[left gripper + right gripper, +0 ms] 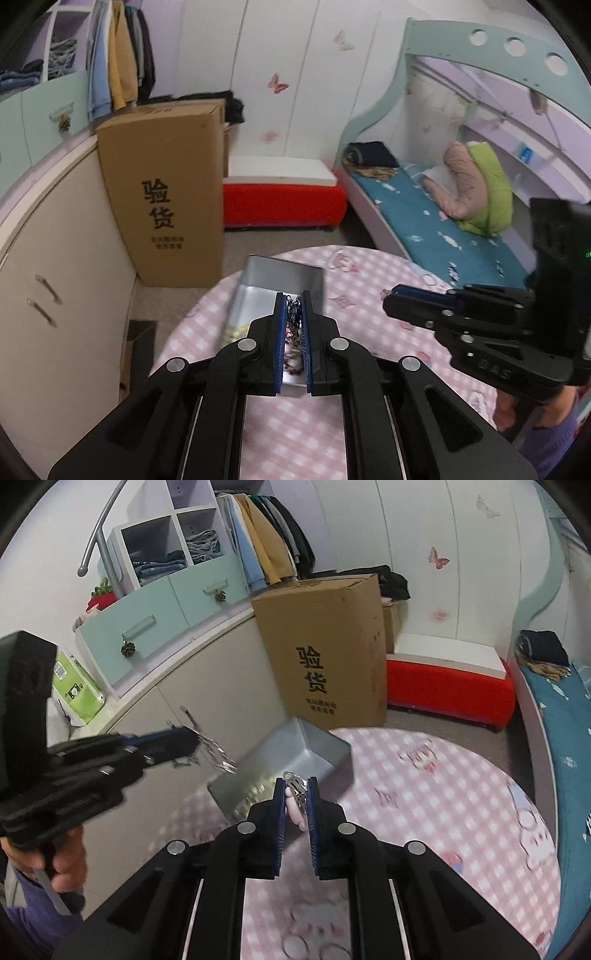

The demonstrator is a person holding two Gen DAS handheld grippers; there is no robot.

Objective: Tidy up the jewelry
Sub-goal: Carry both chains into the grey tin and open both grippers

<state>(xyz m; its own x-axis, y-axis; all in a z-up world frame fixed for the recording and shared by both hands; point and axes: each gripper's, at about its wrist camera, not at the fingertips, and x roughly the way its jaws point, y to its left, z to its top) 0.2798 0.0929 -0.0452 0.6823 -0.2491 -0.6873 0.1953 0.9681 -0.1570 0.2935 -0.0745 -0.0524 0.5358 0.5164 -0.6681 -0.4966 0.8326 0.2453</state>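
A silver metal box [258, 291] stands open on the round pink checked table [295, 435]; pale beads lie in its near corner. My left gripper [294, 299] is shut on a dark chain with charms [293, 325] and holds it over the box. In the right wrist view the left gripper [192, 744] holds the dangling chain [216, 755] just left of the box [291, 753]. My right gripper [297, 784] is shut on a silver clip with a pink piece [295, 794], near the box's right side. The right gripper also shows in the left wrist view [388, 301].
A tall cardboard box [166, 192] stands on the floor behind the table, beside a beige cabinet [55, 277]. A red bench [280, 203] and a bed with a teal mattress [443, 236] lie beyond. The table edge [480, 753] curves at the right.
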